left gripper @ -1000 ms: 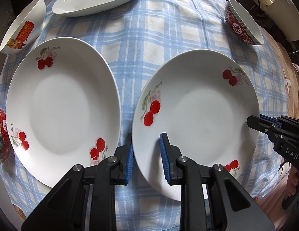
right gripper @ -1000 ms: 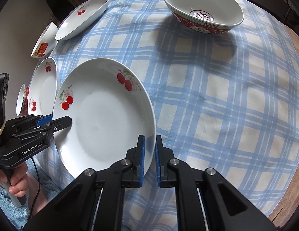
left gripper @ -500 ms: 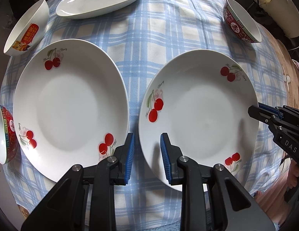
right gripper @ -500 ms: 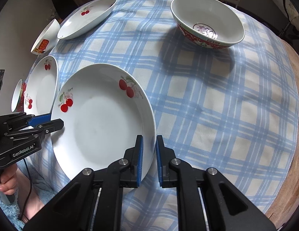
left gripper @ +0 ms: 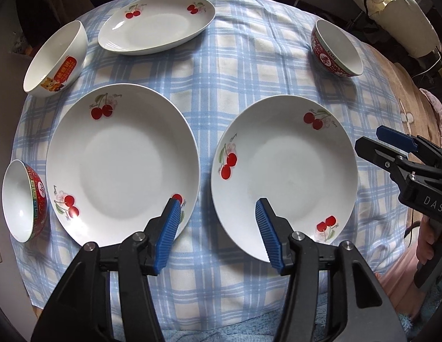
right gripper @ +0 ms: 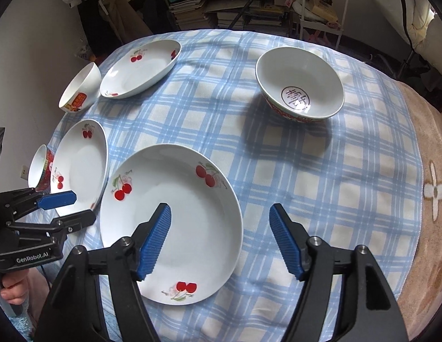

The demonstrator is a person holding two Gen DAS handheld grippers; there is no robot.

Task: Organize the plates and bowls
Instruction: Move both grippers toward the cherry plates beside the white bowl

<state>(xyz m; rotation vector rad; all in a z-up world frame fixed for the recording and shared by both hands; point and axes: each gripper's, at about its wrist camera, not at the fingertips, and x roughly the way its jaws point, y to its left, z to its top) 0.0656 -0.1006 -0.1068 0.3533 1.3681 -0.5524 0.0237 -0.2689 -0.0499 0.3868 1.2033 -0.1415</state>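
Observation:
Three white cherry-print plates lie on the blue checked tablecloth: a near right plate (left gripper: 286, 171) (right gripper: 175, 219), a near left plate (left gripper: 121, 159) (right gripper: 78, 168), and a far plate (left gripper: 155, 25) (right gripper: 138, 68). My left gripper (left gripper: 218, 222) is open and empty, raised above the gap between the two near plates. My right gripper (right gripper: 221, 228) is open and empty, above the right rim of the near right plate. It also shows in the left wrist view (left gripper: 386, 142). Bowls: a red-patterned one (left gripper: 334, 48) (right gripper: 300, 88), a white one with a label (left gripper: 55, 59), a red one at the left edge (left gripper: 21, 202).
The round table's cloth (right gripper: 349, 185) ends at a tan blanket (right gripper: 431, 199) on the right. Shelves with books and clutter (right gripper: 249, 5) stand behind the table. A white padded object (left gripper: 403, 22) is at the far right.
Both grippers have opened wide and pulled back and up from the near right plate. The right gripper let go of its rim; the plate now lies flat on the cloth.

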